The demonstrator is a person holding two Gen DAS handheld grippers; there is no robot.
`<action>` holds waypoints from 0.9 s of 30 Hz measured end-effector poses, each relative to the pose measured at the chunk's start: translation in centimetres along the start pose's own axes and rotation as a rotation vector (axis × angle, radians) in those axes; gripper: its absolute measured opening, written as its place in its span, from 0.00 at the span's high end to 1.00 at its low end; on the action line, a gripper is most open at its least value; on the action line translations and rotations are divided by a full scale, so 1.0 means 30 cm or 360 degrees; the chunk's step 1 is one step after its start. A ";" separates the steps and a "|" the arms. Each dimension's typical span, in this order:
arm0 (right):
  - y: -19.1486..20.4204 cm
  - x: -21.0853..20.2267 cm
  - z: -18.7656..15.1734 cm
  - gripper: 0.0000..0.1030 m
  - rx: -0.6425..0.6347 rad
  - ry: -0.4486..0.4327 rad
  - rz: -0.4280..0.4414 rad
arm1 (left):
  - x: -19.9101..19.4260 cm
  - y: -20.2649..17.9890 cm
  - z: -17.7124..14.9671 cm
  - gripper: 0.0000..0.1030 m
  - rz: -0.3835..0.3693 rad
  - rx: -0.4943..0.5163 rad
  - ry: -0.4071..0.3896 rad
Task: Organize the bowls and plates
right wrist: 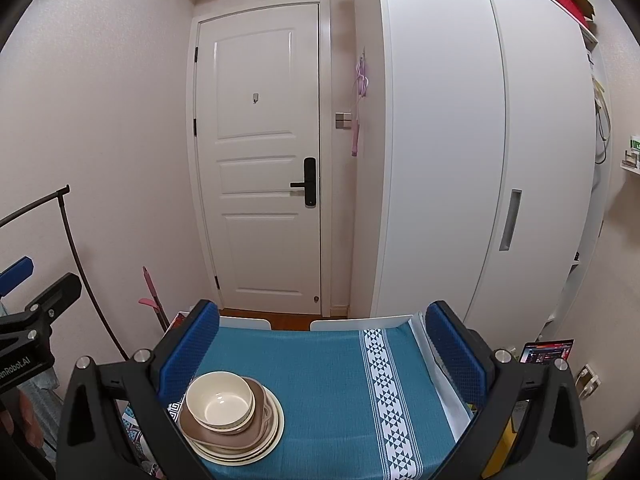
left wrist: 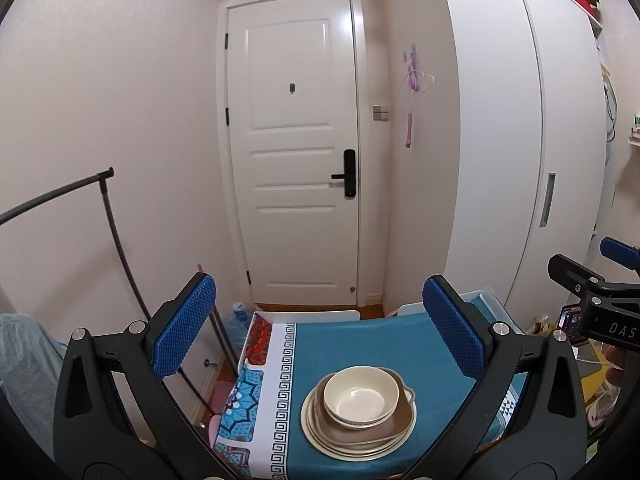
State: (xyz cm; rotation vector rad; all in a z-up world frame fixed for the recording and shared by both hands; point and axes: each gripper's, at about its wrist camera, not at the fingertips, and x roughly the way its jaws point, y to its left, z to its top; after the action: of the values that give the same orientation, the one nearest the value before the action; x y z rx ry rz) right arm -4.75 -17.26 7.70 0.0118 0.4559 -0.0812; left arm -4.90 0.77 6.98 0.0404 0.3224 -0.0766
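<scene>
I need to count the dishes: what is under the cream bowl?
The cream bowl sits in a brown dish, which rests on cream plates. Their centres are covered, so the plate count is unclear.

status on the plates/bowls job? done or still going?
Looks essentially done: the cream bowl sits in the brown dish, which rests on the cream plates, one stack on the teal tablecloth. Nothing in hand: left tool and right tool are both open and empty above the table. No loose dishes are visible.
</scene>
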 end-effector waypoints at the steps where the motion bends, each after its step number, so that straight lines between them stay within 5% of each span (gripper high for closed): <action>1: 0.000 0.000 0.000 0.00 0.0000 0.0000 0.0001 | 0.000 0.000 0.000 0.00 -0.0001 -0.0001 -0.0001; 27: 0.003 0.050 -0.009 0.00 0.0007 0.0035 -0.0002 | 0.057 -0.009 -0.019 0.00 0.0039 0.0021 0.0001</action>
State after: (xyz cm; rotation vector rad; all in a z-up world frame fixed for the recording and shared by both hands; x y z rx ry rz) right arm -3.53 -17.27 6.80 0.0171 0.4778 -0.0833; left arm -3.50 0.41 5.90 0.0578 0.3222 -0.0543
